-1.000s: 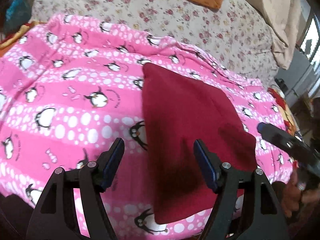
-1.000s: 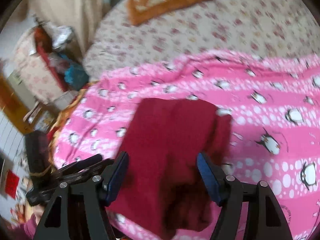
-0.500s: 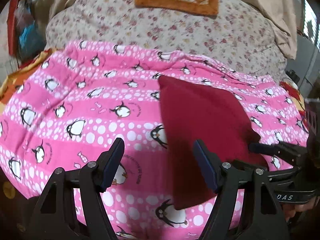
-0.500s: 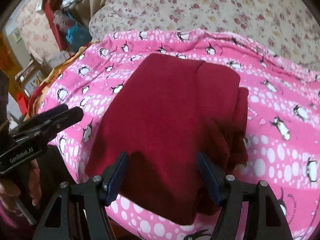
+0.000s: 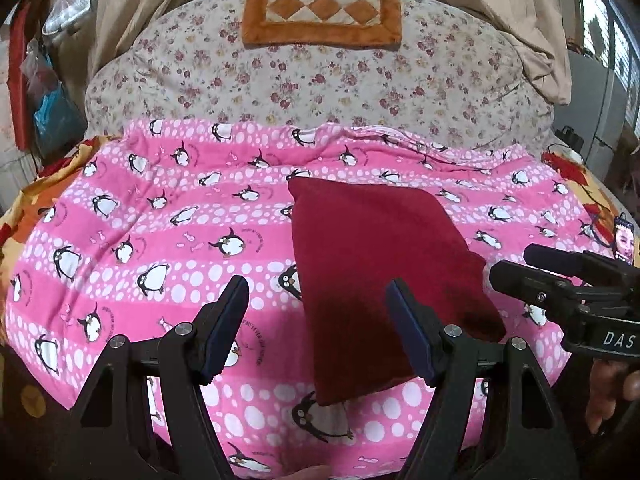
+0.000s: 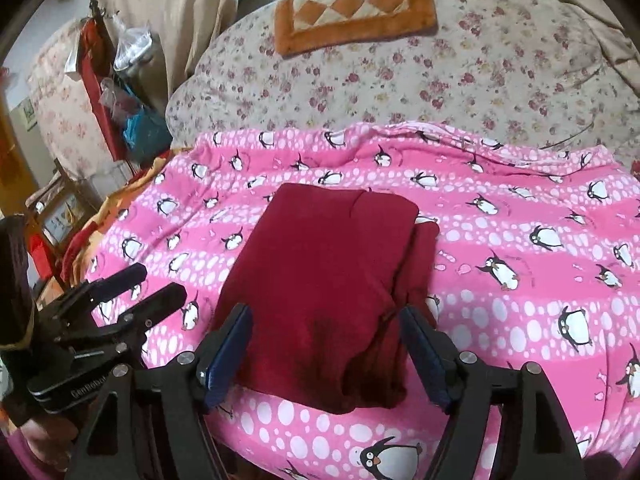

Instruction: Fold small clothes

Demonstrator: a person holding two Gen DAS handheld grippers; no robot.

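Dark red folded garment [image 6: 320, 280] lies on the pink penguin blanket [image 5: 140, 240] on the bed. Left gripper [image 5: 316, 328] and right gripper [image 6: 324, 352] both spread wide, empty. Risk: right-edge layers look uneven; a nudge could spill the fold.

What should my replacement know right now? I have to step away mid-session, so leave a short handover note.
Left gripper: open, empty, above the near edge of the pink penguin blanket.
Right gripper: open, empty, over the near end of the dark red garment.
The garment lies folded into a compact rectangle on the blanket, with a layered edge on its right side.
Done: this piece looks folded.
Left: tidy that edge if needed. No other clothes in view.
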